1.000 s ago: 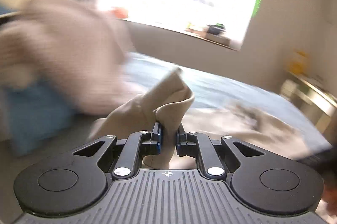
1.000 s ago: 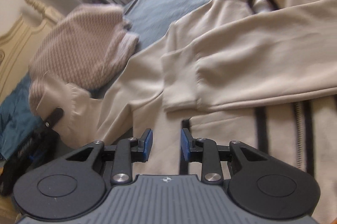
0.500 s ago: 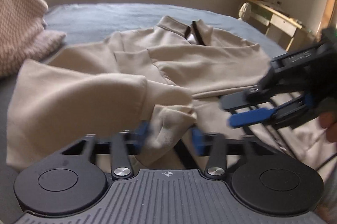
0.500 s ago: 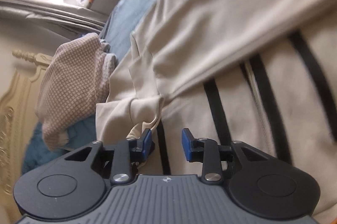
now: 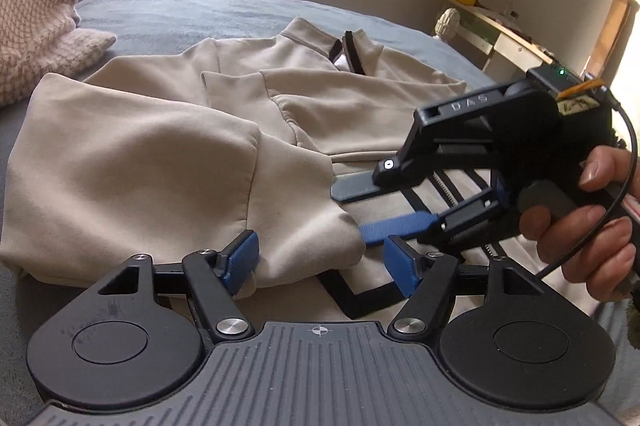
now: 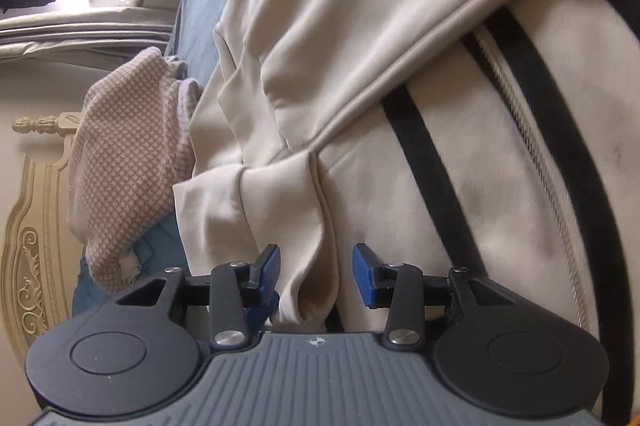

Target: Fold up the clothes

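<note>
Daylight from a window at the top of the left wrist view falls on a blue-grey bedspread that fills the middle of the frame.

Changes first. A second ago the left gripper, at the bottom centre, pinched a bunched beige sleeve end in mid-air. Now its blue pads stand apart and are spreading, with the sleeve cuff lying loose between them, touching the left pad only. The right gripper, bottom centre of the right wrist view, has also widened and its jaws are opening; a fold of beige cloth sits between its pads without being pressed.

Spread flat on the bedspread is a beige zip-up jacket with black stripes beside a pale zipper. Its collar lies at upper centre, one sleeve is folded across the chest, and the other sleeve is doubled over at lower left.

At the right of the left wrist view, a hand grips the right gripper's handle, its fingers reaching over the jacket front.

Further out, a pink-and-white knit garment is heaped at upper left. A carved cream headboard stands at the left edge of the right wrist view.
</note>
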### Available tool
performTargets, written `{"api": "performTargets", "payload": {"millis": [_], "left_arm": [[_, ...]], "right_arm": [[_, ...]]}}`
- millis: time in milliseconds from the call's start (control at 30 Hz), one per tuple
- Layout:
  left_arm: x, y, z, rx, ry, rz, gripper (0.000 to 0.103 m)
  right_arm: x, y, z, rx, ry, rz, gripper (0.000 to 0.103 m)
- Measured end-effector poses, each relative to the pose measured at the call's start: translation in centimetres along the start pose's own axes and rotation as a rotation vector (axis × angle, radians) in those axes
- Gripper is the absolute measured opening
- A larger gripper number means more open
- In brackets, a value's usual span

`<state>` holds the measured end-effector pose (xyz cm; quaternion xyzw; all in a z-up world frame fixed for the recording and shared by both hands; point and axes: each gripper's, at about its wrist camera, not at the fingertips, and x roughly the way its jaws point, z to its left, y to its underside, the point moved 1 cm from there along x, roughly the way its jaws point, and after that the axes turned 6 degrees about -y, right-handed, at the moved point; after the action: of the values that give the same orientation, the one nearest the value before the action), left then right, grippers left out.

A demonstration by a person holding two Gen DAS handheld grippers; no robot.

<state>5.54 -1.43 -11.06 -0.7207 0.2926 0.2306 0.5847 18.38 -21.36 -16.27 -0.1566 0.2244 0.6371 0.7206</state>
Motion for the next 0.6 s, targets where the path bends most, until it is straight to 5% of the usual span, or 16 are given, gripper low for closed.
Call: {"api": "performTargets", "payload": {"millis": [200, 400, 600], "left_arm": [[-0.4, 0.4, 0.1, 0.018, -0.01, -0.017, 0.069], [0.0, 0.5, -0.9, 0.177, -0.089, -0.002, 0.069], [0.8, 0.5, -1.1, 0.24, -0.138, 0.003, 0.062]], "right_arm": [[0.8, 0.1, -0.2, -0.012, 0.002, 0.019, 0.042], [1.4, 0.2, 1.3, -0.107, 0.013, 0.015, 0.017], [1.4, 0.0, 3.1, -0.146, -0.071, 0.031, 0.013]]}}
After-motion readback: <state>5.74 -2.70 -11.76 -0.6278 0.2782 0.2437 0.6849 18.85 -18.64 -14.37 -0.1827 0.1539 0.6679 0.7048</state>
